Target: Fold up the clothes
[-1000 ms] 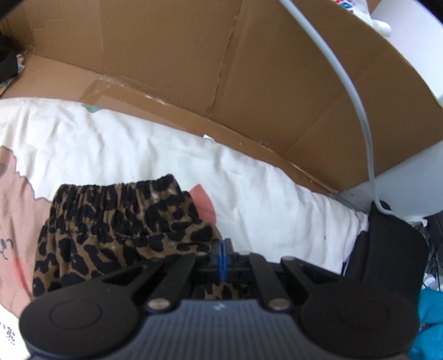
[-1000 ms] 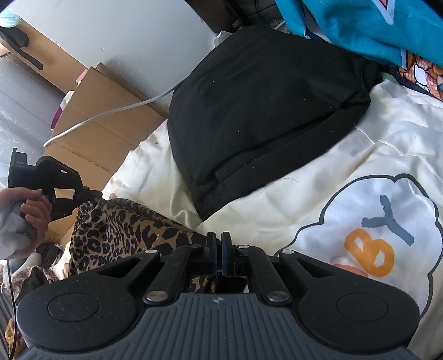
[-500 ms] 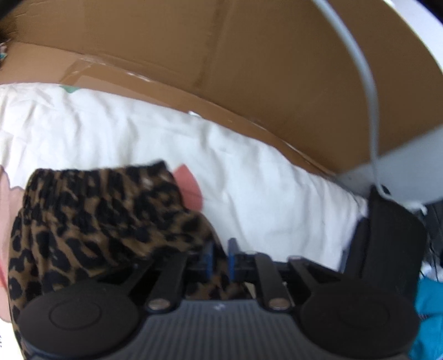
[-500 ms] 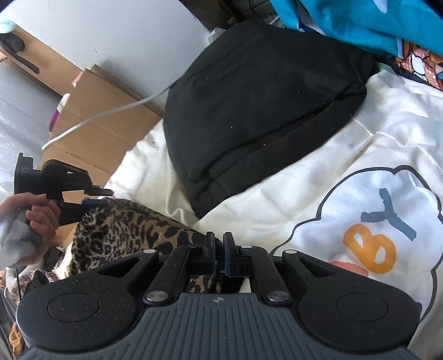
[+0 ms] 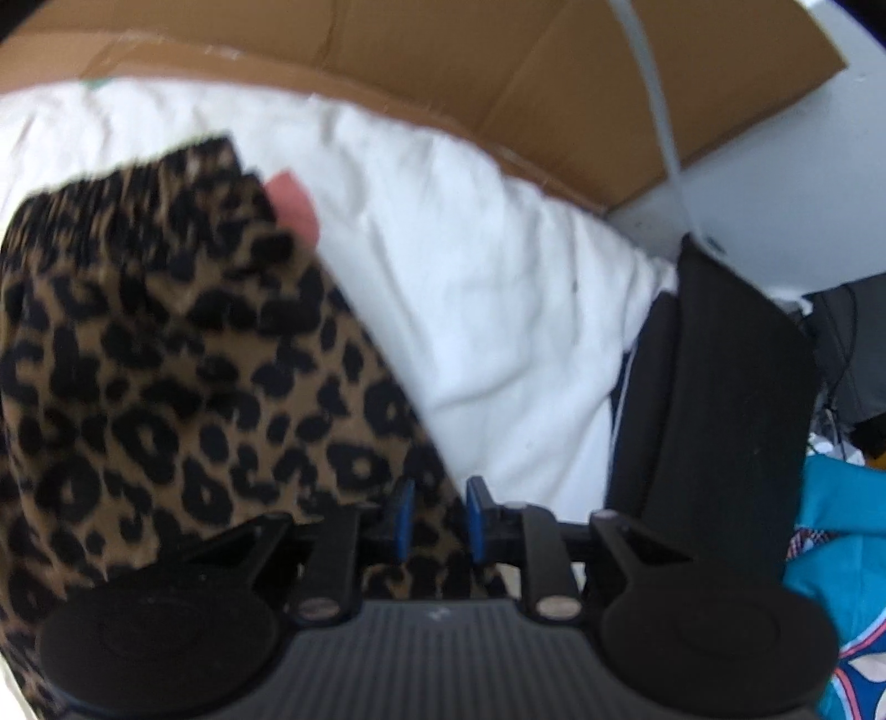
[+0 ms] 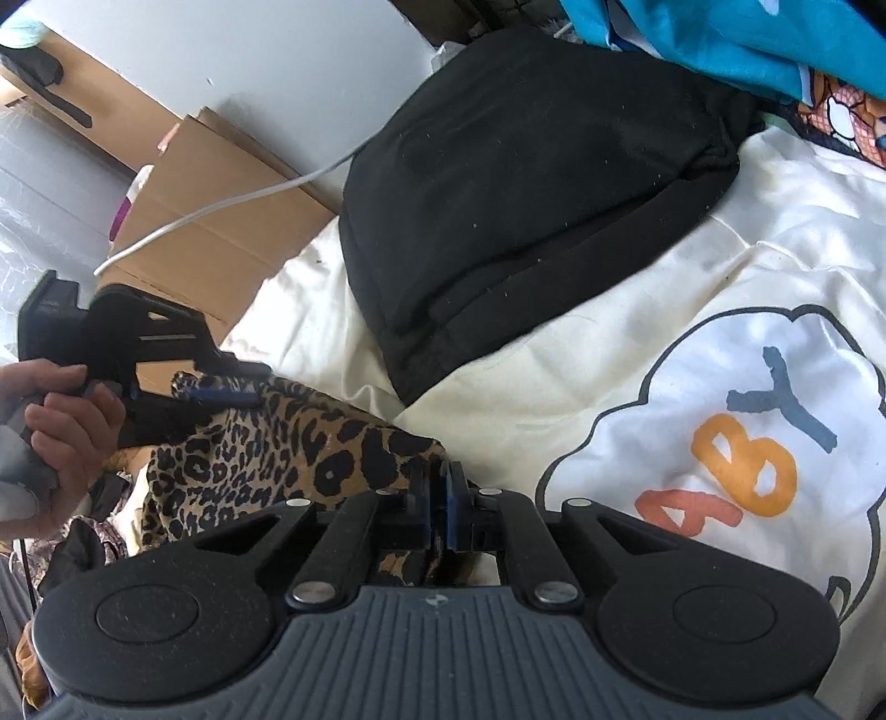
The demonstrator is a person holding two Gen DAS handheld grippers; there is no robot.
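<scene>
A leopard-print garment with an elastic waistband lies on the white bedspread. My left gripper stands with its blue pads apart, the leopard fabric lying loose between them. In the right wrist view the same garment stretches between both grippers. My right gripper is nearly closed, pinching a corner of the leopard fabric. The left gripper shows there, held by a hand, over the garment's far edge.
A folded black garment lies on the bedspread beyond the leopard one. Cardboard sheets stand along the bed's far side, with a white cable across them. Turquoise printed fabric lies at the right.
My left gripper's pads have opened from shut to apart, and the leopard garment has come closer and higher in its view. My right gripper stays pinched on the fabric.
</scene>
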